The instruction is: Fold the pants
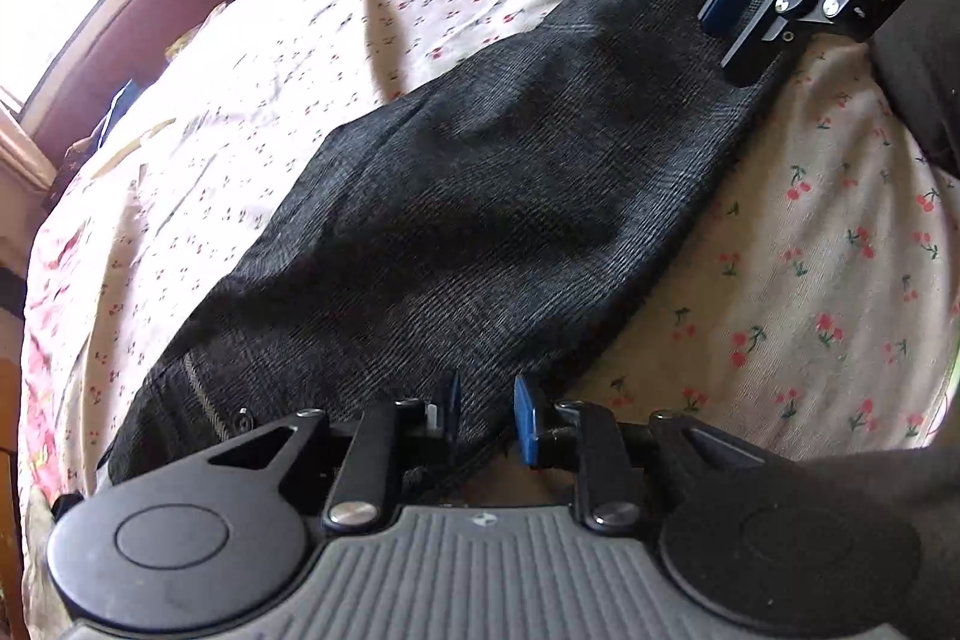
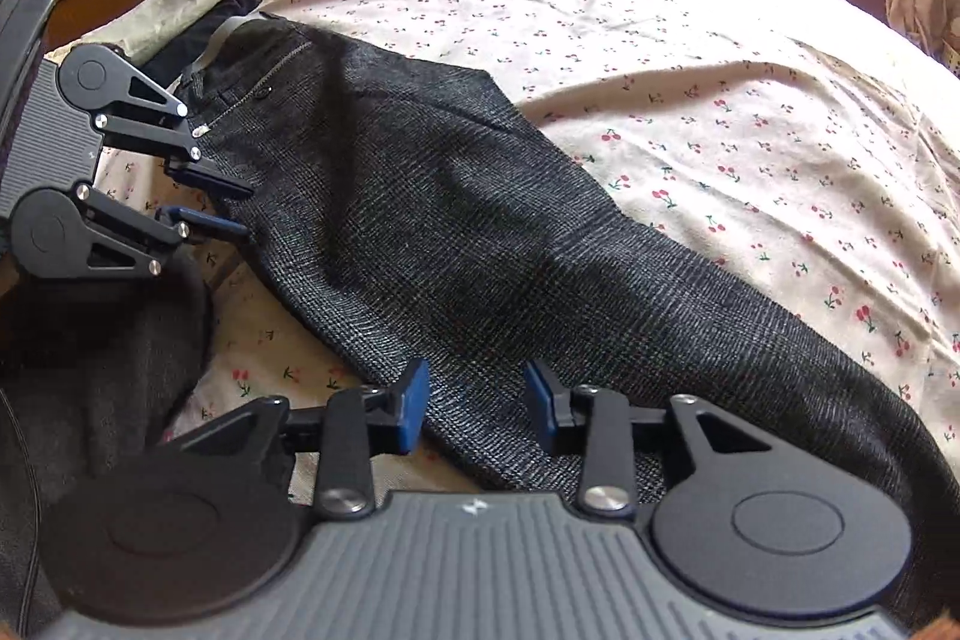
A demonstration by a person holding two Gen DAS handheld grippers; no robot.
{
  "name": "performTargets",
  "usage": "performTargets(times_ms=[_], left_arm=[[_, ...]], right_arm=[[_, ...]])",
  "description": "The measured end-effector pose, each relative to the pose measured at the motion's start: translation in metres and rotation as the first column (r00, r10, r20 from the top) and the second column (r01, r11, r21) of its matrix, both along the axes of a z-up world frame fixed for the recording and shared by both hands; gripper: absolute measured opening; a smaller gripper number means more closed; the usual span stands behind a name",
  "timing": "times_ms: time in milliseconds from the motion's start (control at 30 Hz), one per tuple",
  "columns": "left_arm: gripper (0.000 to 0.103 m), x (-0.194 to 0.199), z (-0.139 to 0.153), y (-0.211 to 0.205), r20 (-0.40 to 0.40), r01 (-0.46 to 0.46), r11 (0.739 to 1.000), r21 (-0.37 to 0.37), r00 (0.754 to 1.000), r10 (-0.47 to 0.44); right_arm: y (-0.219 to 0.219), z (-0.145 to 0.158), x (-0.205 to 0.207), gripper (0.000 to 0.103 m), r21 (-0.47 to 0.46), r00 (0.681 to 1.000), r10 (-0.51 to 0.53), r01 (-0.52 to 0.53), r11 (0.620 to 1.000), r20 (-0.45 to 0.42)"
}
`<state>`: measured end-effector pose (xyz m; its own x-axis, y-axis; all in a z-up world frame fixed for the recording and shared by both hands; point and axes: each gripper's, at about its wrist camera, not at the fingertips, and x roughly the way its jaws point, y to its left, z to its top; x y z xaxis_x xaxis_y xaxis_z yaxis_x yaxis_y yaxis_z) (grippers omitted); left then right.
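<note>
Pants (image 2: pixel 456 244) lie folded lengthwise along bed (image 2: pixel 750 112) near edge; left gripper (image 2: pixel 231 205) and right gripper (image 2: pixel 477 406) both released, fingers straddling cloth. Risk: a shallow pinch takes only the top layer, fold splays

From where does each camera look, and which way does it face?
Left wrist view: sits on the left claw, looks down along the pants from their waist end; its own fingers show, and the right claw far off.
Right wrist view: sits on the right claw, looks from the leg end toward the waist; the left claw shows.
Both share the pants and the bed sheet.
</note>
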<state>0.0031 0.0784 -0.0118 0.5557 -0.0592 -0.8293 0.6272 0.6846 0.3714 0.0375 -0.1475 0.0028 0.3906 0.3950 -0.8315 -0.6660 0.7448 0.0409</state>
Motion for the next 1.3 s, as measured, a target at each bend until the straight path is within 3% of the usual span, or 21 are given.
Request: performTargets(times_ms=[133,300,367,400,467,533,633,733,867,967,1067,1133,1200,1300], left_arm=[[0.036,-0.006,0.006,0.031,0.03,-0.079,0.997,-0.019,0.996,0.08],[0.036,0.011,0.001,0.065,0.099,-0.195,0.979,-0.053,0.975,0.2],[0.037,0.023,-0.013,0.082,0.069,-0.254,0.966,-0.037,0.964,0.256],[0.042,0.025,-0.019,0.091,0.048,-0.274,0.961,-0.044,0.96,0.276],[0.046,0.025,-0.02,0.107,0.013,-0.305,0.948,-0.094,0.951,0.308],[0.046,0.022,-0.013,0.11,0.014,-0.325,0.937,-0.128,0.944,0.329],[0.045,0.014,0.004,0.106,0.063,-0.288,0.937,-0.199,0.95,0.306],[0.045,0.018,0.016,0.095,0.153,-0.241,0.943,-0.231,0.948,0.28],[0.045,0.044,0.01,0.087,0.187,-0.219,0.935,-0.28,0.942,0.277],[0.045,0.062,-0.007,0.087,0.151,-0.253,0.929,-0.269,0.942,0.3],[0.046,0.066,-0.02,0.094,0.133,-0.28,0.927,-0.251,0.938,0.319],[0.046,0.063,-0.021,0.095,0.135,-0.285,0.925,-0.253,0.936,0.325],[0.05,0.062,-0.021,0.093,0.138,-0.296,0.926,-0.236,0.933,0.333],[0.05,0.061,-0.022,0.091,0.142,-0.299,0.928,-0.221,0.932,0.334]], right_arm=[[0.018,0.003,-0.002,0.036,0.051,0.999,0.032,-0.033,0.998,0.013],[0.063,-0.009,0.009,0.036,0.118,0.995,0.094,-0.097,0.988,0.026],[0.083,-0.021,0.014,0.037,0.144,0.993,0.121,-0.122,0.982,0.014],[0.093,-0.031,0.018,0.037,0.131,0.992,0.125,-0.12,0.984,-0.029],[0.104,-0.05,0.023,0.041,0.087,0.984,0.13,-0.12,0.989,-0.119],[0.108,-0.047,0.024,0.039,0.069,0.982,0.154,-0.147,0.987,-0.114],[0.099,-0.018,0.038,0.039,0.144,0.984,0.127,-0.109,0.984,-0.123],[0.083,0.01,0.072,0.046,0.195,0.996,0.065,-0.053,0.979,-0.053],[0.057,0.005,0.145,0.047,0.308,0.995,-0.019,0.05,0.95,-0.102],[0.046,-0.028,0.198,0.05,0.39,0.97,-0.019,0.116,0.913,-0.243],[0.043,-0.053,0.218,0.05,0.492,0.908,0.099,0.127,0.861,-0.408],[0.044,-0.059,0.215,0.05,0.528,0.869,0.182,0.102,0.843,-0.459],[0.048,-0.05,0.203,0.051,0.556,0.853,0.261,0.04,0.83,-0.451],[0.052,-0.033,0.185,0.052,0.575,0.857,0.35,-0.079,0.815,-0.379]])
